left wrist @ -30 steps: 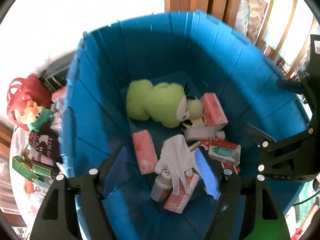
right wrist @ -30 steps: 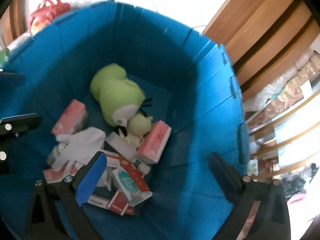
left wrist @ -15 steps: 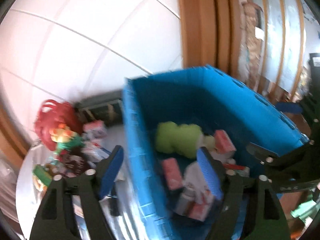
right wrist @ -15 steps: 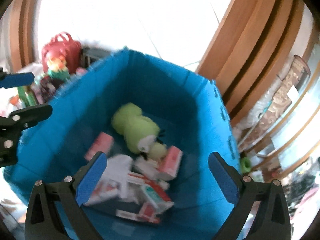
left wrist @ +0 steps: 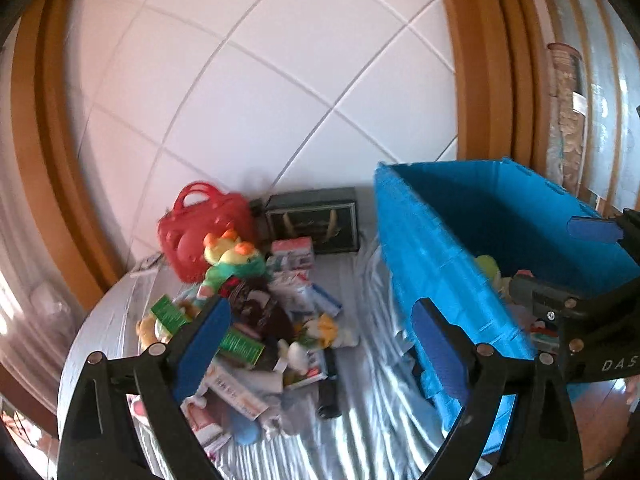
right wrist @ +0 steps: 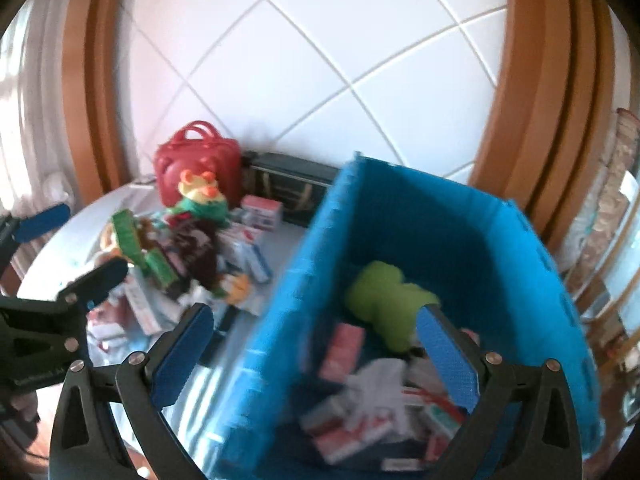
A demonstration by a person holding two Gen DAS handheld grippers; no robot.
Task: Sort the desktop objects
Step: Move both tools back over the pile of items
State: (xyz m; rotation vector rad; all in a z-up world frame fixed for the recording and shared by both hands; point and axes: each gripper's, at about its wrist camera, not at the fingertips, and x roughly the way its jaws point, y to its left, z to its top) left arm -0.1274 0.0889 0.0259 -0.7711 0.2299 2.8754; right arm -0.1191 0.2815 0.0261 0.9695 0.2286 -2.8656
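I note the blue crate [right wrist: 500, 240] holding a green plush [right wrist: 384, 300], beside the cluttered pile [left wrist: 256, 320] on the table [left wrist: 360, 420]. My left gripper [left wrist: 320, 344], jaws just widening, is empty; right gripper [right wrist: 316, 356] spread, empty.

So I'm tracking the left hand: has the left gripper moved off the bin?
Yes. The left gripper, open and empty, swung left off the blue bin toward the pile.

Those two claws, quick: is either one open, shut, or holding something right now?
Left claw: open, nothing between its fingers; it has just been opening wider.
Right claw: open, holding nothing.
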